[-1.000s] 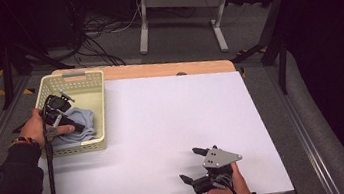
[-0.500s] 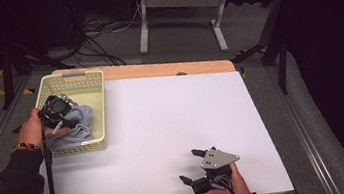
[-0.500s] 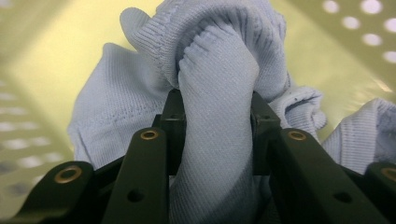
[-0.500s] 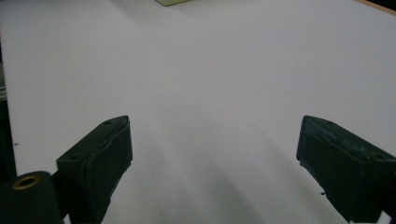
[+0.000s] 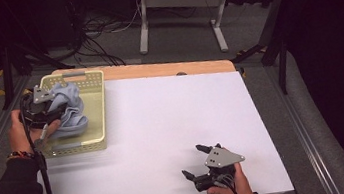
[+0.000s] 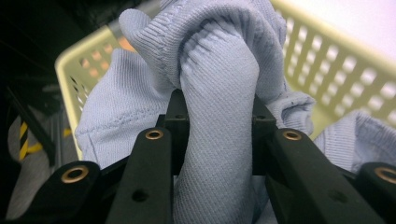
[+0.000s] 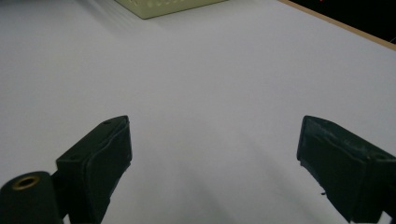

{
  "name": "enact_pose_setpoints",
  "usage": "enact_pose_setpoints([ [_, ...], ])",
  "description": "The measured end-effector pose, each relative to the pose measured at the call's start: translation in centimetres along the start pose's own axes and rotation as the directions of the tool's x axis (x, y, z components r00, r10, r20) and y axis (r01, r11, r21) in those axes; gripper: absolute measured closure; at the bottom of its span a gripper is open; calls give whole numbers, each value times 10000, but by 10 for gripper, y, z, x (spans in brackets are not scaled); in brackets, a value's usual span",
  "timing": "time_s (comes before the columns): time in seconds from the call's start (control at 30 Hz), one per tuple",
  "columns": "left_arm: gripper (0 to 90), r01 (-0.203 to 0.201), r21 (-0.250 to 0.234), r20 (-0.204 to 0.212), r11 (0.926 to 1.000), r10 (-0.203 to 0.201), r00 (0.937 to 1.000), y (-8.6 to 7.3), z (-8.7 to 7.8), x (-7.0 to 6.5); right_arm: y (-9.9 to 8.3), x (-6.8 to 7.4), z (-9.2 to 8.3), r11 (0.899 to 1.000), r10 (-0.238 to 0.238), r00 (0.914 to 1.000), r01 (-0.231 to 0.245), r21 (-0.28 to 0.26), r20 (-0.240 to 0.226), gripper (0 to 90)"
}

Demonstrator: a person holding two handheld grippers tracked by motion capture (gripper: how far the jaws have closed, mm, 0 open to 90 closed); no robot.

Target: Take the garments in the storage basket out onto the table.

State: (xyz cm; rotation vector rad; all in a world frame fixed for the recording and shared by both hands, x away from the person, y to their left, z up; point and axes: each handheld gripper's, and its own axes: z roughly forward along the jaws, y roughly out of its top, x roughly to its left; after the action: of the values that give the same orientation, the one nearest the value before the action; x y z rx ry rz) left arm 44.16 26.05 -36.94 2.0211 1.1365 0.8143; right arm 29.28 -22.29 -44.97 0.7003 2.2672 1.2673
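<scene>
Pinching a thick fold of pale blue cloth [image 6: 219, 116], the left gripper [image 6: 217, 126] has its jaws clamped on the fabric, which bulges up between them; they have just been closing, with the cloth between them. In the high view the left gripper [image 5: 42, 106] sits at the left edge of the table, over the near left part of a yellow basket [image 5: 95, 107], and the cloth [image 5: 68, 108] hangs bunched from it, its lower part in the basket. The basket stands at the far left of the white table [image 5: 162, 118].

The right gripper [image 5: 204, 166] rests low at the near right, well apart from the basket, jaws wide apart with nothing between them; the right gripper view shows bare white table [image 7: 201, 93] between its pads and a corner of the basket [image 7: 159, 7] far off.

I judge the step in hand to be lifting the cloth out of the basket. The next move calls for raising it until the trailing part clears the rim, then carrying it right, toward the open table, without letting the fold slip.

Against a second ago, the cloth lay flatter in the basket with the left gripper lower over it; now the cloth is gathered and pulled up, and the hand sits higher. The right gripper has not shifted.
</scene>
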Motion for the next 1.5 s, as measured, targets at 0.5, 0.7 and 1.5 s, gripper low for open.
enact_pose_setpoints([
  [0.5, 704, 544, -1864, 490, 9810, -460, 9977, 26, -26, -10, -1, -10, -10, 9975, 354, 9967, -308, -642, 726, 99],
  [0.7, 704, 283, -2348, 726, 9716, -115, 9973, 49, -33, -25, -5, -16, -16, 9955, 724, 9941, -671, -672, 802, 97],
  [1.5, 703, -1331, -3747, 3235, 9175, 2639, 9087, 108, -13, -166, -20, -16, -49, 9893, 1153, 9775, -971, -1087, 1764, 94],
])
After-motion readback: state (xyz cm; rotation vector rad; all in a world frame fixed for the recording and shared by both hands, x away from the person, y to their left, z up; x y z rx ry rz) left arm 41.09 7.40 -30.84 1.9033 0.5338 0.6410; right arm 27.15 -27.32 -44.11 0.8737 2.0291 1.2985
